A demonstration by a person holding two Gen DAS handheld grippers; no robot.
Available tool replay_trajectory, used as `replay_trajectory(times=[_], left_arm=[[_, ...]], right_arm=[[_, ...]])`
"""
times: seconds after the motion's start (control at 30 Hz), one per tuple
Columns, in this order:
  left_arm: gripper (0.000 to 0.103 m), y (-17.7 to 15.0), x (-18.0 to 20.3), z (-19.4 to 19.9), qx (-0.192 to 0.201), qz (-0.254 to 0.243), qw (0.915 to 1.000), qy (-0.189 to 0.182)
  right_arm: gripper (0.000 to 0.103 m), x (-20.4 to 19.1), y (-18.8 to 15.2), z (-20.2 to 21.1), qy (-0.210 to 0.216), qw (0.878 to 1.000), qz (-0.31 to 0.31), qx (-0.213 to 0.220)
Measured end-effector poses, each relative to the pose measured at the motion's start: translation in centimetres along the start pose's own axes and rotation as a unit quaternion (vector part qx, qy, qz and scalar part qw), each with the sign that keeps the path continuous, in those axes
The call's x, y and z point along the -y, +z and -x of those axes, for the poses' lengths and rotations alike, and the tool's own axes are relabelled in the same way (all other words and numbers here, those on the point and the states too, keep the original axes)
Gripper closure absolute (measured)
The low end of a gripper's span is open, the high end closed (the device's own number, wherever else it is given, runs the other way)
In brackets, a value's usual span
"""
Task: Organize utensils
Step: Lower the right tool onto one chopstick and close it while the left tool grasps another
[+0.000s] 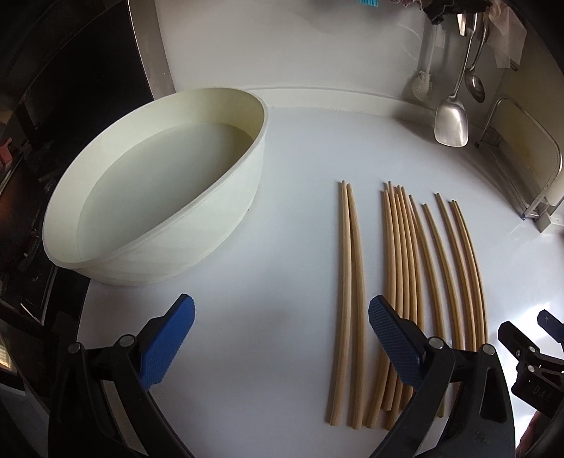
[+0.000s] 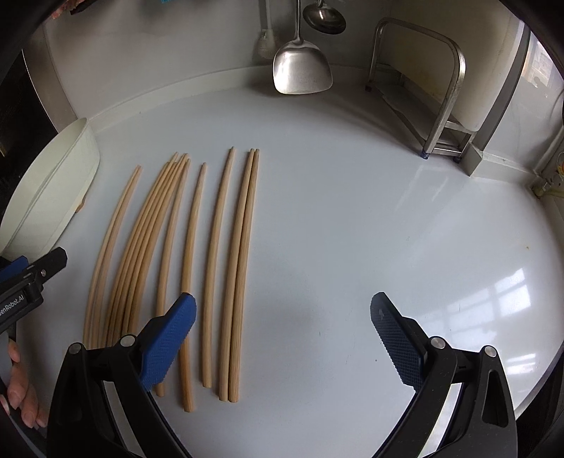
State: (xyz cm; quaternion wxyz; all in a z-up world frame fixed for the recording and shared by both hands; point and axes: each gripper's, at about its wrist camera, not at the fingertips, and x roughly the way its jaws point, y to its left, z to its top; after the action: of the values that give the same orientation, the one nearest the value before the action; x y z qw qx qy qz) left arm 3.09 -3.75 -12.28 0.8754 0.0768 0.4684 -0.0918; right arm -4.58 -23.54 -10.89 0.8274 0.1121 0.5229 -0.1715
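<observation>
1. Your left tongs (image 1: 281, 338) gape wide, empty, above the table (image 1: 282, 158).
2. The chopsticks (image 1: 405, 282) lie beyond their right tip; the bowl (image 1: 158, 183) sits ahead-left.
3. Your right tongs (image 2: 283, 338) also gape wide, chopsticks (image 2: 211, 264) beneath their left tip.

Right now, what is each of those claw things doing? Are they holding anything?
Left gripper: open, holding nothing, above the counter near the chopsticks.
Right gripper: open, holding nothing.

Chopsticks (image 2: 197, 253) lie side by side on the desk (image 2: 352, 229), a basin (image 1: 151, 186) to their left. Behind them a spatula (image 2: 301, 70) and ladle (image 2: 324, 17) hang at the wall, a rack (image 2: 433, 98) standing to the right.
</observation>
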Motion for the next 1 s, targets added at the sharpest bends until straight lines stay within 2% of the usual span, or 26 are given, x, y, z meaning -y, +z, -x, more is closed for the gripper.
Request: replay_trajectory(times=[0.13,0.33,0.6,0.83,1.0], left_arm=[[0.006,0.3,0.0,-1.4,-0.003,-0.008,1.0000,-0.002],[0.006,-0.1,-0.5,-3.8,-0.023,-0.021,0.9995,0.001],[0.006,-0.4,0.2,-3.9,-0.022,-0.043,0.9988,-0.007],[0.006,-0.5,-0.2,-4.6,-0.034,-0.023,0.9990,-0.018],[0.006,-0.7,0.6,-4.9,-0.036,-0.043,0.9984,-0.003]], right_arm=[[0.008,-0.6,-0.1,-1.5,-0.002,1.000,0.000,-0.008],[0.008,-0.8,0.2,-2.5,-0.007,1.000,-0.026,0.002],[0.008,-0.7,0.1,-3.1,-0.035,0.999,-0.032,0.004],[0.008,-0.7,0.0,-3.3,-0.048,0.998,-0.029,-0.001],[0.008,-0.5,-0.1,-3.0,-0.049,0.998,-0.031,0.005]])
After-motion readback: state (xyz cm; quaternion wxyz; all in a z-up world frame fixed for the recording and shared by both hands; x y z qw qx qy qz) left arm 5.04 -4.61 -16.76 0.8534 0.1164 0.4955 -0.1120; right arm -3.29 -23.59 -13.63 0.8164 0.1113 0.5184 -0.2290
